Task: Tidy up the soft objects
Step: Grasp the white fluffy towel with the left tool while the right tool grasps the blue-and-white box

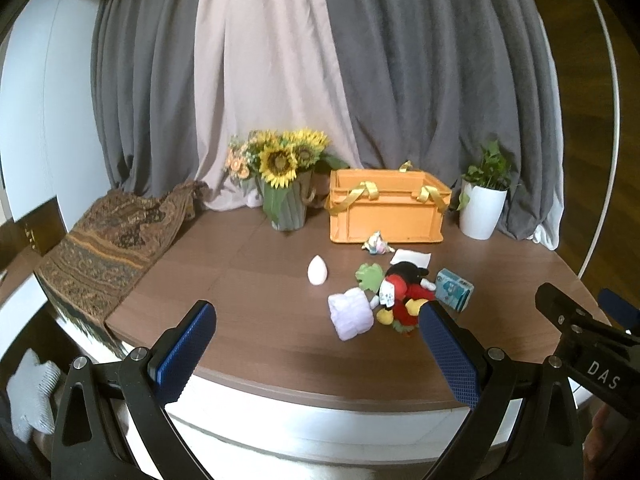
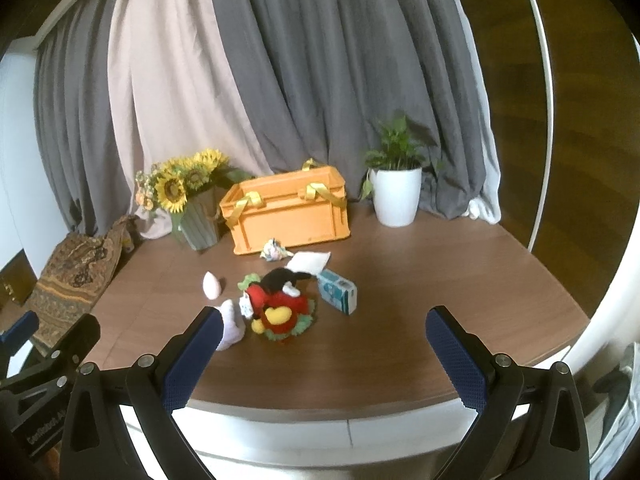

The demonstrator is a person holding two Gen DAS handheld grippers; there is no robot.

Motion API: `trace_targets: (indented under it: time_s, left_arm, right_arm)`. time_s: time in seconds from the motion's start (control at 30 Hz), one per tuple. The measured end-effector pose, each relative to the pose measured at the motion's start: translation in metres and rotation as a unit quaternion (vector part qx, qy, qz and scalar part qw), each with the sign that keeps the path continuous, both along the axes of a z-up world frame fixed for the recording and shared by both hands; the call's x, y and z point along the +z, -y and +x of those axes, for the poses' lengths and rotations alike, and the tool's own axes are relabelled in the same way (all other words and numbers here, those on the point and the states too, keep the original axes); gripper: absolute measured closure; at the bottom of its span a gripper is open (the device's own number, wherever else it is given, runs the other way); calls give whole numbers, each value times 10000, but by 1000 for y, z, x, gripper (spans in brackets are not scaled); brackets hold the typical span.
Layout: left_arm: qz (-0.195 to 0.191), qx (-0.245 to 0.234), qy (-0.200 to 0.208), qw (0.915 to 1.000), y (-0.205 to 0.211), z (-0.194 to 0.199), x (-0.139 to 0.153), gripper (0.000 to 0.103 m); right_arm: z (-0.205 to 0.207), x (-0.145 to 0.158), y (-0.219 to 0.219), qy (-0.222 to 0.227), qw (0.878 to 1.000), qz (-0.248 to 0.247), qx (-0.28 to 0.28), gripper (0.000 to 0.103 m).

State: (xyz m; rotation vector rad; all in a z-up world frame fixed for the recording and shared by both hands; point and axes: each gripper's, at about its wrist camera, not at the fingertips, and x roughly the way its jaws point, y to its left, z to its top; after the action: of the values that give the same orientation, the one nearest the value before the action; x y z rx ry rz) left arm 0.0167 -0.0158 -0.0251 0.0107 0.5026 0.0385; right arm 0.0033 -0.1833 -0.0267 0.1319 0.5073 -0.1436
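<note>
Soft items lie in a cluster mid-table: a red, black and yellow plush toy (image 1: 404, 294) (image 2: 276, 304), a folded lilac cloth (image 1: 352, 314) (image 2: 231, 326), a green plush piece (image 1: 370, 276), a white egg-shaped sponge (image 1: 317, 271) (image 2: 212, 285), a small pastel bundle (image 1: 376, 243) (image 2: 273, 250), a white pad (image 1: 412, 258) (image 2: 308, 262) and a blue tissue pack (image 1: 454, 289) (image 2: 339, 290). An orange crate (image 1: 386, 210) (image 2: 286, 212) with yellow ribbons stands behind them. My left gripper (image 1: 316, 324) and right gripper (image 2: 324, 332) are open and empty above the table's near edge.
A sunflower vase (image 1: 286, 196) (image 2: 196, 212) stands left of the crate, a potted plant in a white pot (image 1: 482, 208) (image 2: 396, 196) right of it. A patterned cloth (image 1: 108, 240) (image 2: 72, 276) drapes the table's left end. Curtains hang behind.
</note>
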Motion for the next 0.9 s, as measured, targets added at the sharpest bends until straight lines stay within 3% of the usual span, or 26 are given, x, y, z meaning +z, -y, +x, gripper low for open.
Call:
trace_targets:
  time_s: [0.3, 0.57, 0.9]
  left_arm:
    - [-56, 166, -134, 9998, 12, 44, -33, 1]
    - [-135, 466, -379, 9981, 24, 97, -67, 6]
    - [-154, 658, -1183, 9907, 37, 149, -113, 12]
  right_arm:
    - [42, -23, 11, -220, 9997, -49, -5, 0]
    - [104, -51, 28, -414, 9990, -159, 73, 1]
    - [166, -94, 42, -879, 9957, -141, 265, 7]
